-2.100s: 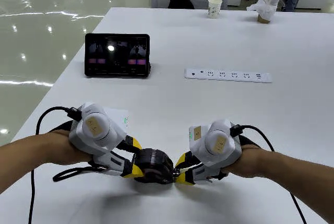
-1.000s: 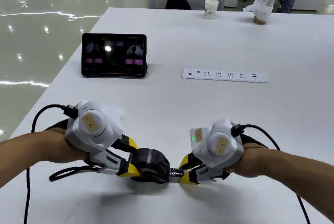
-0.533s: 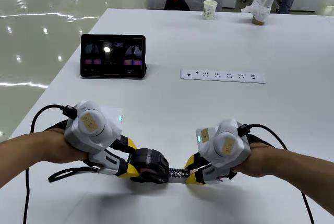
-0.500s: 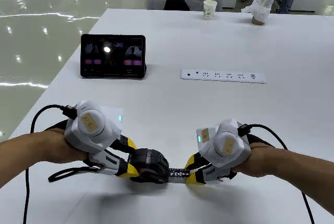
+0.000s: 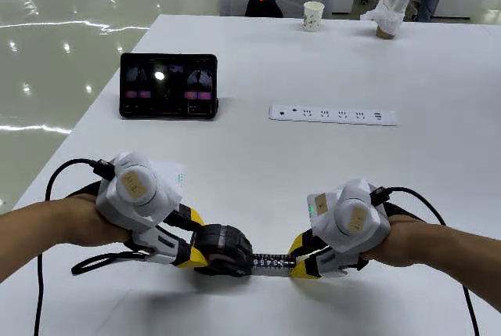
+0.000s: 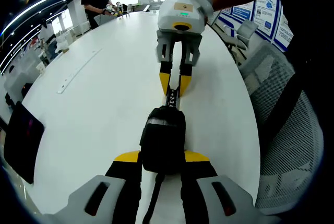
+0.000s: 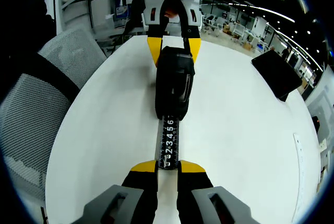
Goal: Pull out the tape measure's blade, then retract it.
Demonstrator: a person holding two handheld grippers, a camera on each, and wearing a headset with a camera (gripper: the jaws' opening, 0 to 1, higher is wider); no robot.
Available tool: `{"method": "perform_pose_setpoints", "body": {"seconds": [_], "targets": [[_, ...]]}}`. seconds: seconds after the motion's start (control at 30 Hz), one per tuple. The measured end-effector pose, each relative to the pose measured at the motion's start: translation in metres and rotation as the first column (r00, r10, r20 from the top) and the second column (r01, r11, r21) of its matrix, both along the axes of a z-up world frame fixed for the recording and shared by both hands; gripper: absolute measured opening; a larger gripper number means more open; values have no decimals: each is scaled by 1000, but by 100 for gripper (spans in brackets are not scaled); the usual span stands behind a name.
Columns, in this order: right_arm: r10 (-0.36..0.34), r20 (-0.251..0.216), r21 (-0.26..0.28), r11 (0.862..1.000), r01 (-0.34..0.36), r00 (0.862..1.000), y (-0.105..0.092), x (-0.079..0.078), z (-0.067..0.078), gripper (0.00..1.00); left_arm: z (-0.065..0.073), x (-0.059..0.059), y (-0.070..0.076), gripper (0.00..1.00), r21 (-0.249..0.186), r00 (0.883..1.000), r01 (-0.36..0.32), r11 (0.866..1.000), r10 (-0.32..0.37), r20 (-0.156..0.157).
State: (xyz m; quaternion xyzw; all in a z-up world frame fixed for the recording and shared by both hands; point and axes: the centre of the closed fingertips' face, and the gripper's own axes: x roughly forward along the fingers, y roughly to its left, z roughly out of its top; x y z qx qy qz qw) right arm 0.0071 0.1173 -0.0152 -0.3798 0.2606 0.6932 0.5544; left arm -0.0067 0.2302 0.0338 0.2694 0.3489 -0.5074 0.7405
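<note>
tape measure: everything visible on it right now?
The tape measure has a chunky black, plastic-looking case. It lies on the white table, clamped between the yellow-tipped jaws of the left gripper. A short length of dark blade with white numerals is out, running straight and low over the table, its end pinched by the right gripper.

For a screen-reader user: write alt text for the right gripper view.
The right gripper pinches the tip of a black tape measure blade with white numbers, drawn a short way from its black case. The left gripper clamps the case from the far side on a white table.
</note>
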Motion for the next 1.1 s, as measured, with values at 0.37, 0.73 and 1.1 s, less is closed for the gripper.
{"method": "perform_pose_setpoints", "body": {"seconds": [0.37, 0.73, 1.1], "targets": [[-12, 0, -7, 1000, 12, 1000, -15, 2, 1, 10, 0, 0, 0, 22, 0, 1000, -3, 1000, 3, -2], [-22, 8, -12, 1000, 22, 1000, -30, 4, 1, 10, 0, 0, 0, 22, 0, 1000, -5, 1000, 5, -4], [-33, 17, -24, 999, 34, 999, -50, 9, 1, 10, 0, 0, 0, 22, -1, 1000, -6, 1000, 6, -5]]}}
